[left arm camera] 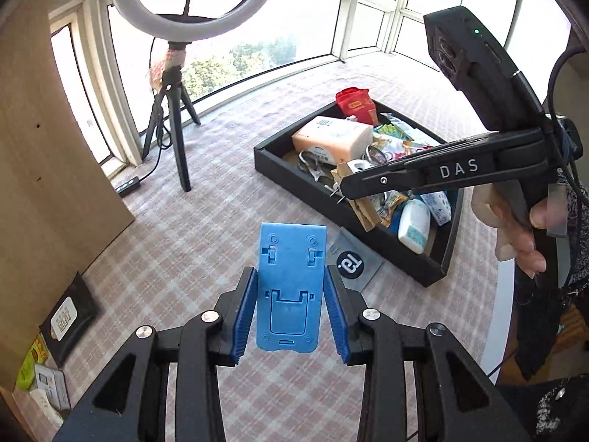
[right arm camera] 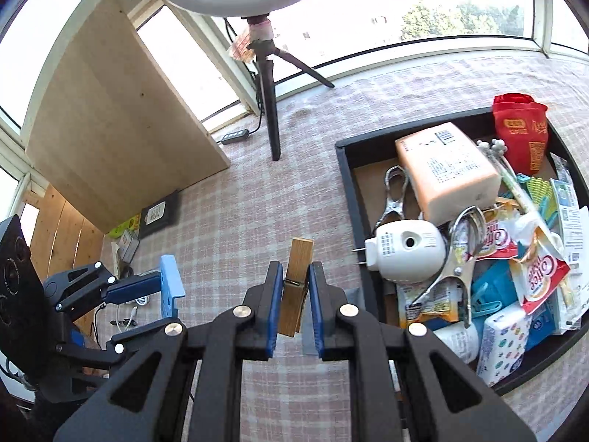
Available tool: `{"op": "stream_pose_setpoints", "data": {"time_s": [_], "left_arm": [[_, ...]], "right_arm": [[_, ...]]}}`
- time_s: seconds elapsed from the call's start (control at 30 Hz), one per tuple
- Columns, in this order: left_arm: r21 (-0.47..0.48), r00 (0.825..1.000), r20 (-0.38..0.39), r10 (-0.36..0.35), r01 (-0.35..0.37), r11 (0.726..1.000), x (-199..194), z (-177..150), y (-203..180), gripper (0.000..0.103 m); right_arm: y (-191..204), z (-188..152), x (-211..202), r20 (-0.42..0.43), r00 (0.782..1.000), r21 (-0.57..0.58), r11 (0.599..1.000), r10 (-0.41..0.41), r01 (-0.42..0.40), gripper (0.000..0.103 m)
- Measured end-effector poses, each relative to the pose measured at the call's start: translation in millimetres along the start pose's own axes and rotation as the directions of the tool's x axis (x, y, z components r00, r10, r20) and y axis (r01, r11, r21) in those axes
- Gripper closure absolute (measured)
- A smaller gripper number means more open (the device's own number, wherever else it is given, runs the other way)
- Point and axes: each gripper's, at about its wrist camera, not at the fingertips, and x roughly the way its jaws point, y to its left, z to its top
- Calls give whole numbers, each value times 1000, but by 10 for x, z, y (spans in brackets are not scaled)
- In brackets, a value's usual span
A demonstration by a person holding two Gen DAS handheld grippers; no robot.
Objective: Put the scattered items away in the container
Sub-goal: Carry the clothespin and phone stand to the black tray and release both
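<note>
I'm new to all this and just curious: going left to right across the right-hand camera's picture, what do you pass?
Left gripper holding a blue phone stand → right gripper holding a wooden clothespin → white plug-in device → red pouch, both in the black tray.

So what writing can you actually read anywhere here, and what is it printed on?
"DAS": on the right gripper, along its black arm.
"Coffee": partly readable on the red and white sachets in the black tray.
Red pouch, peach tissue pack, white plug-in device, black packet: print too small to read.
</note>
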Motion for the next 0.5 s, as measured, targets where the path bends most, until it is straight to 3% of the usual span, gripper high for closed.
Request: {"op": "stream_pose_setpoints", "data": {"time_s": [0.13, 0.17, 0.2, 0.23, 0.27, 0.5], "left_arm": [[34, 995, 40, -90, 88, 996, 201, 530, -532, 68], [47, 994, 42, -103, 101, 994, 260, 635, -665, 63], [66, 995, 30, -97, 95, 993, 325, 720, -785, 57], [77, 997, 25, -67, 65, 995, 384, 793, -881, 48], [78, 998, 31, -50, 47, 996, 415, 840, -940, 53], [42, 999, 22, -30, 30, 999, 388, 723, -801, 61]], "right_arm": [[-640, 153, -378, 70, 992, 81, 992, -103, 97, 88], [-753, 189, -442, 79, 989, 88, 989, -127, 120, 86], [-865, 213, -493, 77, 983, 105, 982, -166, 157, 82], [-967, 220, -551, 75, 975, 135, 971, -209, 197, 67], [-1045, 214, -627, 98, 970, 156, 966, -222, 206, 62], [-1103, 141, -853, 162, 966, 162, 971, -200, 174, 62]]}}
